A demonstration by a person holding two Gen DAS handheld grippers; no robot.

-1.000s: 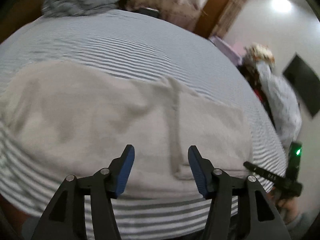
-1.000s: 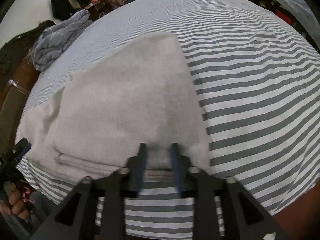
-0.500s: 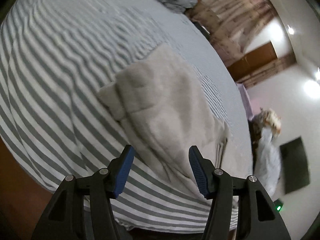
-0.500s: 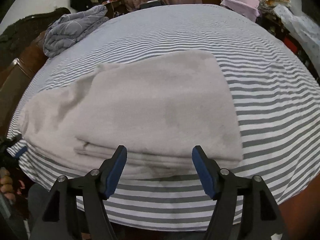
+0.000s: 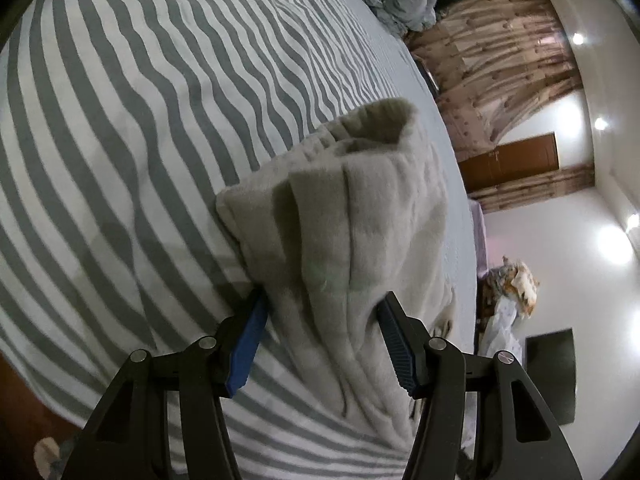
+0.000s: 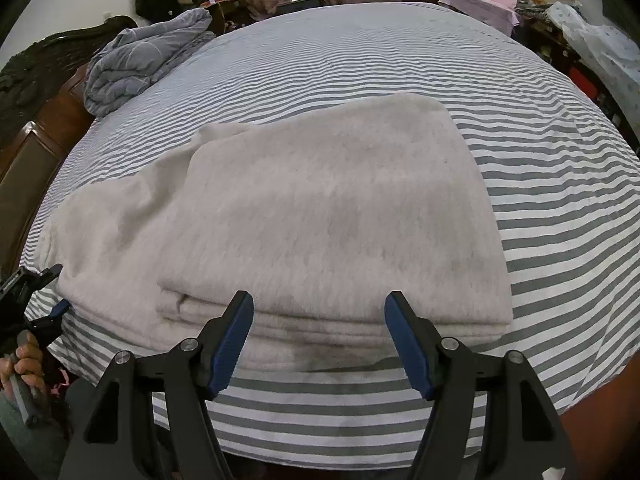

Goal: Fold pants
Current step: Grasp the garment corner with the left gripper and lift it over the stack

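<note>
Right wrist view: the pale grey fleece pants (image 6: 320,216) lie partly folded on the bed with the grey-and-white striped sheet (image 6: 560,208), near the edge closest to me. One leg section is doubled over the rest, so I see stacked layers along the near edge. My right hand-held gripper (image 6: 319,340) hovers just in front of that stacked edge with its jaws apart and nothing between the blue pads. I judge it stands off like this because the fold on this side is laid and it has let go.

Left wrist view: my left hand-held gripper (image 5: 320,336) straddles the bunched end of the pants (image 5: 360,216), which I take to be the waistband. The jaws stand apart with cloth between them; whether the pads press on the fabric I cannot tell, the cloth hides the contact. I judge this end is the one to be lifted over next, which explains the approach from the side.

Against the earlier frames: the right jaws were nearly together at the folded edge a second ago; they have opened and now sit slightly back from it. The left gripper looked across the flat pants from the front before; it has swung to the far end, rolled over, and come down close to the cloth.

A crumpled blue-grey quilt (image 6: 140,60) sits at the headboard, well apart from the work.
</note>
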